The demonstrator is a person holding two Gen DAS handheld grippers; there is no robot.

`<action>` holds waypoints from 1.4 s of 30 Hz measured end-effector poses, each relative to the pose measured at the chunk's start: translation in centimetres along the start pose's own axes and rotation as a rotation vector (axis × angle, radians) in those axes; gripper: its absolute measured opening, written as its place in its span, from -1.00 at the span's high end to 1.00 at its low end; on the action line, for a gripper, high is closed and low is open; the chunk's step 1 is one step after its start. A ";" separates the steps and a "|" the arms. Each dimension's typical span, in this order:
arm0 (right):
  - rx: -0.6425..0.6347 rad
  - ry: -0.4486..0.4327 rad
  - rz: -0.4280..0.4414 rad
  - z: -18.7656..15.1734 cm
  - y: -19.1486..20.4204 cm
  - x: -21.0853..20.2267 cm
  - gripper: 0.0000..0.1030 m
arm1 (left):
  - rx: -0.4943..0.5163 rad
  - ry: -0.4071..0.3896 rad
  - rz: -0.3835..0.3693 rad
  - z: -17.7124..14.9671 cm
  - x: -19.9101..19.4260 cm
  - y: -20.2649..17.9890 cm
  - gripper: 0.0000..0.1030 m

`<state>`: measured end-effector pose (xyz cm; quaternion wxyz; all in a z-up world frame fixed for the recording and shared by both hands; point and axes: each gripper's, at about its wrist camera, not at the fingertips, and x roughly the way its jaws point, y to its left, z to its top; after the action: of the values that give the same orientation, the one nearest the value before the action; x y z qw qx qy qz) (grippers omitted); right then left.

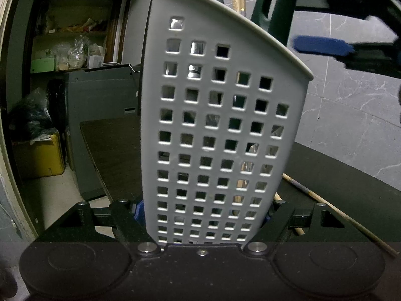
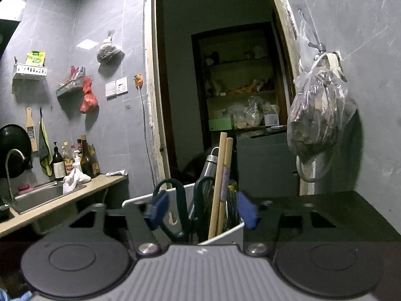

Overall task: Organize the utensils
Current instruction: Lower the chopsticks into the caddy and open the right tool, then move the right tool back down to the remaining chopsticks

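Observation:
A white perforated utensil holder stands upright on the black table, filling the left wrist view. My left gripper is shut on its base, one finger on each side. Dark green looped handles, two wooden chopsticks and a metal utensil stick up out of the holder. My right gripper hovers at the rim, open, its blue pads on either side of the green handles and chopsticks. In the left wrist view one right pad shows beside a green handle.
A loose chopstick lies on the table right of the holder. A sink counter with bottles sits to the left. A doorway with shelves lies ahead, and a plastic bag hangs on the right wall.

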<state>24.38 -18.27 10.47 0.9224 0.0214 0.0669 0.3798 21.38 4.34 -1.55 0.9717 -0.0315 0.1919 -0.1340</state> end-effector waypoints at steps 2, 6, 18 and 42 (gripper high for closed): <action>0.000 -0.005 -0.018 -0.1 -0.1 -1.0 -0.74 | 0.001 0.000 0.002 0.0 0.0 0.0 -0.53; 0.008 -0.006 -0.080 -0.5 -0.7 -2.9 -0.98 | 0.001 0.000 0.002 0.0 0.0 0.0 -0.53; -0.048 0.331 -0.332 -6.2 -1.2 -4.6 -0.99 | -0.001 0.004 0.012 0.1 -0.2 -0.3 -0.53; 0.207 0.461 -0.483 -11.4 -3.9 -5.4 -0.99 | -0.008 0.001 0.010 0.1 -0.1 -0.4 -0.54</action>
<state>21.69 -25.02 -0.62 0.9392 0.0120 0.3147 0.1367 21.25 3.94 -1.35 0.9722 -0.0344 0.1929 -0.1284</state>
